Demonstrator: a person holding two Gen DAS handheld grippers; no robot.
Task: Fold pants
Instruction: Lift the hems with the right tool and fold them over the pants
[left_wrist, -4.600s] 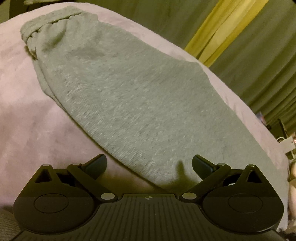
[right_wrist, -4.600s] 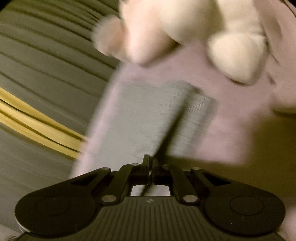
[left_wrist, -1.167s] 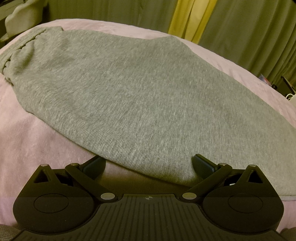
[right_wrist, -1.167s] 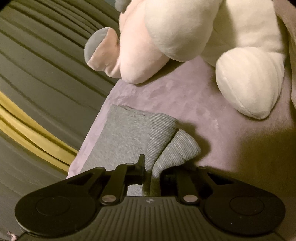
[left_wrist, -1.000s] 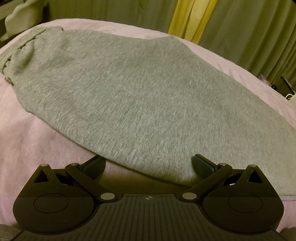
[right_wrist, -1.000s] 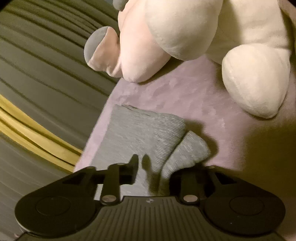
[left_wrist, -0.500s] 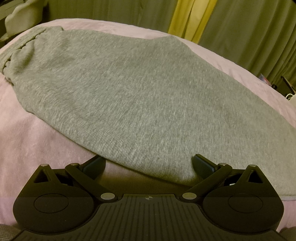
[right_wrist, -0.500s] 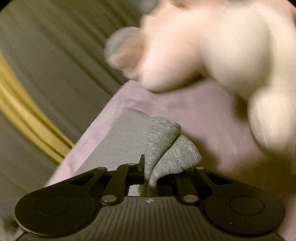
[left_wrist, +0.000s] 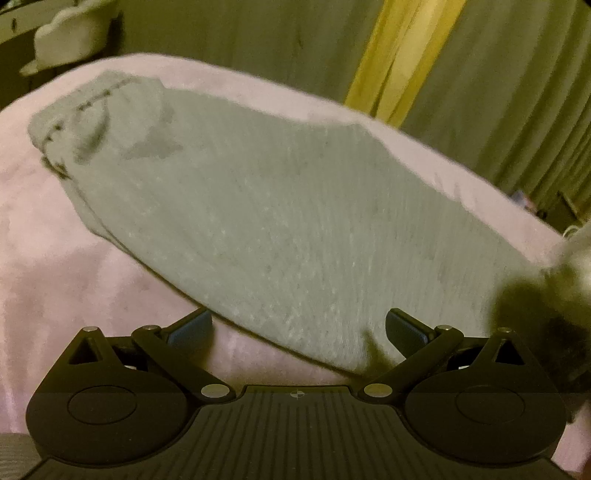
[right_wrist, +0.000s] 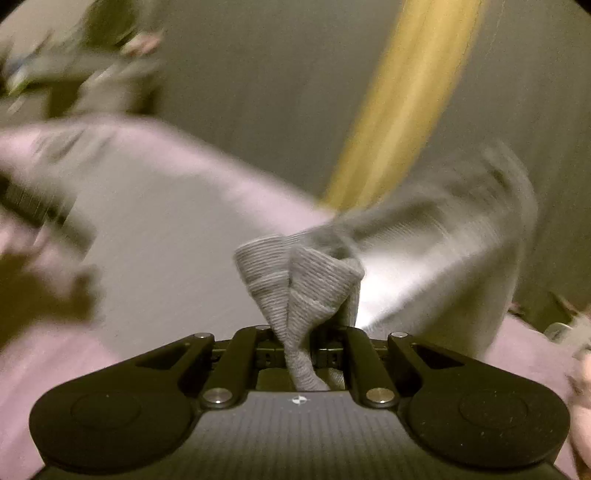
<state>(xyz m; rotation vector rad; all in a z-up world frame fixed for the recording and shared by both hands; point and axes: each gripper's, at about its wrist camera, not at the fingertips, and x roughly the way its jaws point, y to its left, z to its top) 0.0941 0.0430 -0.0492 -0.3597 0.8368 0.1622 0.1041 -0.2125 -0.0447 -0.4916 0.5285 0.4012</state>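
The grey pants (left_wrist: 280, 229) are seen lengthwise-doubled on the pink bed (left_wrist: 55, 288) — cuffs (right_wrist: 295, 280) clamped in the right tool (right_wrist: 300, 350), left tool (left_wrist: 298, 325) spread and empty — the crosswise fold toward the waistband judged outstanding.

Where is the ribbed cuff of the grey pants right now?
In the right wrist view the ribbed cuff sits centre frame, pinched in the right gripper above the pink blanket.
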